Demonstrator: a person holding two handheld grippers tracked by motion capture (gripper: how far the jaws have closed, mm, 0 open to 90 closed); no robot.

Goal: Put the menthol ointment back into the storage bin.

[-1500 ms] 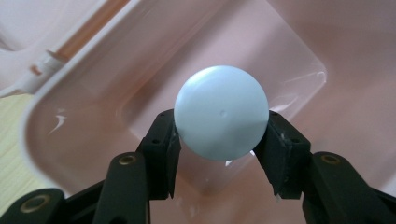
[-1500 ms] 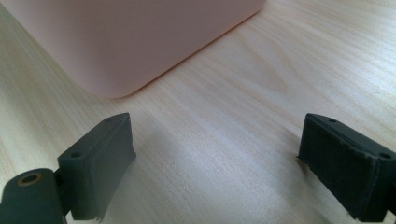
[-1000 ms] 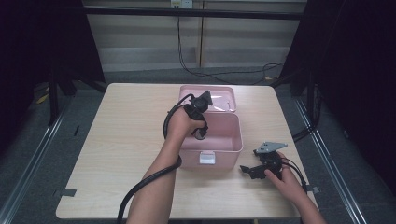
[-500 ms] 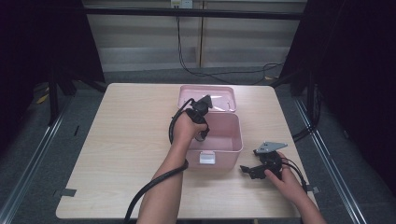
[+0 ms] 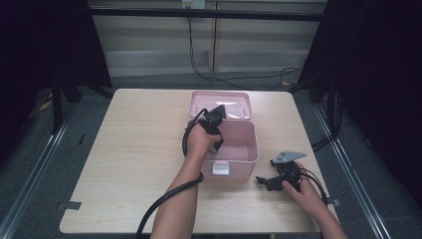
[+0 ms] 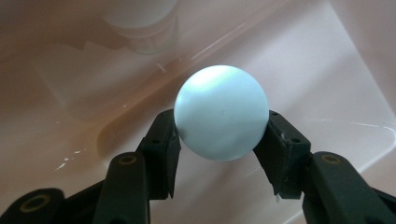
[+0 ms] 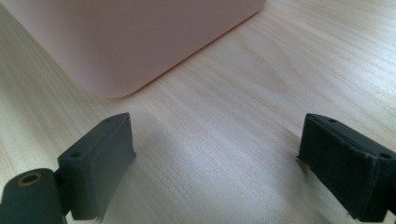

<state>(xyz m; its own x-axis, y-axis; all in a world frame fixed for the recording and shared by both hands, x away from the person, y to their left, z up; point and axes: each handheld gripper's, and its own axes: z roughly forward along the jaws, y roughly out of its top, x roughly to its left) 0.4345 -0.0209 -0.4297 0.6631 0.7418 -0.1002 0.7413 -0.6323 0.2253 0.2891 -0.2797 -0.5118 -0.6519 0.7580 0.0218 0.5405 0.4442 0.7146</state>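
Pale blue ball held inside the pink box

The left gripper [image 6: 219, 140] clamps a pale blue ball [image 6: 220, 112] between its two black pads, low inside the open pink box [image 5: 249, 149], above the box's floor; the lid [image 5: 221, 103] stands just behind the box. Right of the box, the right gripper [image 7: 215, 163] rests on the wooden table [image 5: 134, 134], its jaws spread wide with nothing between them.
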